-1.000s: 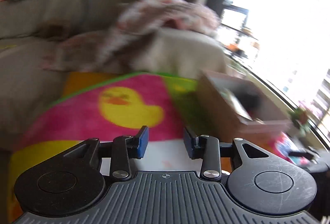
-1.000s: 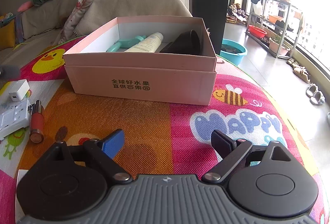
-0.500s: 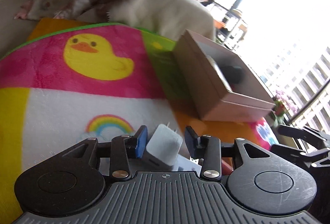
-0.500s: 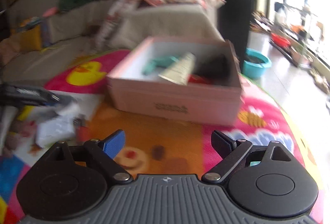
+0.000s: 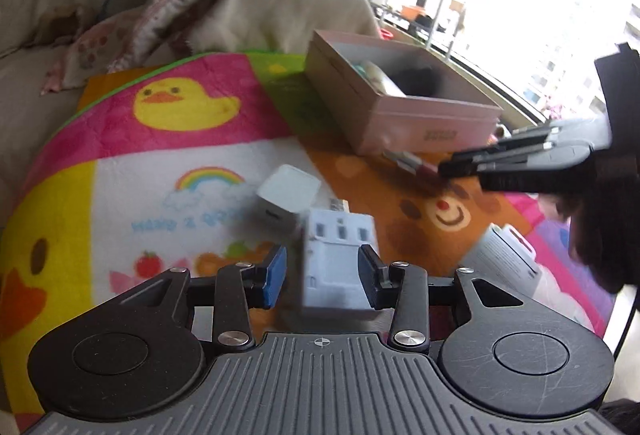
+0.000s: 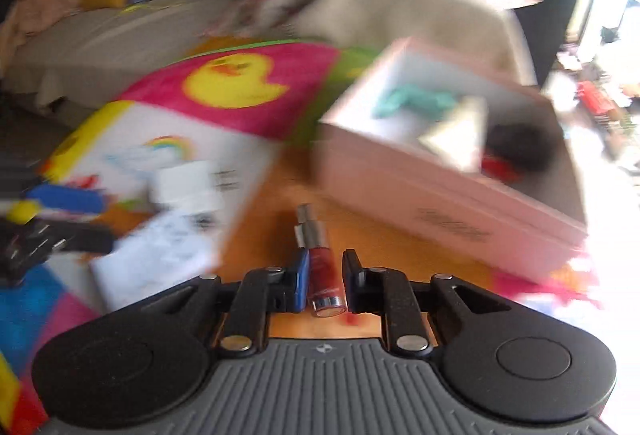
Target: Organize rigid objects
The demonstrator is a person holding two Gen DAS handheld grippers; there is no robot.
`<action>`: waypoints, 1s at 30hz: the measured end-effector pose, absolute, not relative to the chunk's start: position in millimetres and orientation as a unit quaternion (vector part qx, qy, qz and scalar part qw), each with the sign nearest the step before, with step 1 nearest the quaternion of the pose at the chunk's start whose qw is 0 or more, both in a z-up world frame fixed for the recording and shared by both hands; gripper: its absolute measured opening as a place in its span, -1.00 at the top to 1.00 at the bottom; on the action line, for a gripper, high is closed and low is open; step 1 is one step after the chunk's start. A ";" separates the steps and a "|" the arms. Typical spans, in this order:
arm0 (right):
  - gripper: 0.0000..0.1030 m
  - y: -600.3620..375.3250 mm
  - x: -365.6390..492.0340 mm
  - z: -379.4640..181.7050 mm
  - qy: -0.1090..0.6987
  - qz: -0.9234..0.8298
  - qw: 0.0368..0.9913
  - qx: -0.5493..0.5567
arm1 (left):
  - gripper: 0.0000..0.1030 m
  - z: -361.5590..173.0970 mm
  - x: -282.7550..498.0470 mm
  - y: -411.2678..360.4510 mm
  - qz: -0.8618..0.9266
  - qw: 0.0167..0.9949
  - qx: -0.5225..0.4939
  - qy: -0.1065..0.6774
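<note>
A red tube (image 6: 325, 277) was clamped between the just-closed jaws of the right gripper (image 6: 325, 281), presumably for transfer to the pink box (image 6: 448, 195) ahead, while the part-open left gripper (image 5: 322, 277) straddled a white adapter (image 5: 338, 267) without clearly pinching it.

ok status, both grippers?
Right gripper shut on red tube, jaws just closed. Left gripper straddling white power strip, no clamp visible. Pink box unobstructed.

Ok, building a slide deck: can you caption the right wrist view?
Right gripper shut on a red tube on the play mat, pink box ahead.
</note>
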State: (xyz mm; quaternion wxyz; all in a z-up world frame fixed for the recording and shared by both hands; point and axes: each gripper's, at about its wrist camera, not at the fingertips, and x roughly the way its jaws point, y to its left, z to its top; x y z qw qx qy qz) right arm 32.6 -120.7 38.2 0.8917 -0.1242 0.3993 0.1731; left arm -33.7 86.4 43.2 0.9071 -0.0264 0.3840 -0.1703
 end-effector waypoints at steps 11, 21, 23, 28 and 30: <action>-0.42 -183.3 17.5 40.0 0.378 0.138 0.913 -0.067 | -0.03 22.6 -15.4 40.7 -0.172 0.905 0.025 0.389; -0.61 -171.6 44.4 29.9 0.422 0.104 0.901 0.001 | -0.04 20.2 -12.8 37.6 -0.171 0.909 -0.010 0.379; -0.64 -156.8 54.0 27.6 0.435 0.089 0.896 -0.003 | -0.04 19.5 -15.9 32.9 -0.166 0.913 0.004 0.373; -0.66 -128.7 70.1 19.3 0.470 0.087 0.878 0.011 | -0.04 16.0 -25.4 23.7 -0.156 0.920 0.039 0.357; -0.66 -123.7 68.6 18.3 0.465 0.080 0.882 0.005 | -0.04 13.5 -29.2 24.3 -0.157 0.925 0.039 0.345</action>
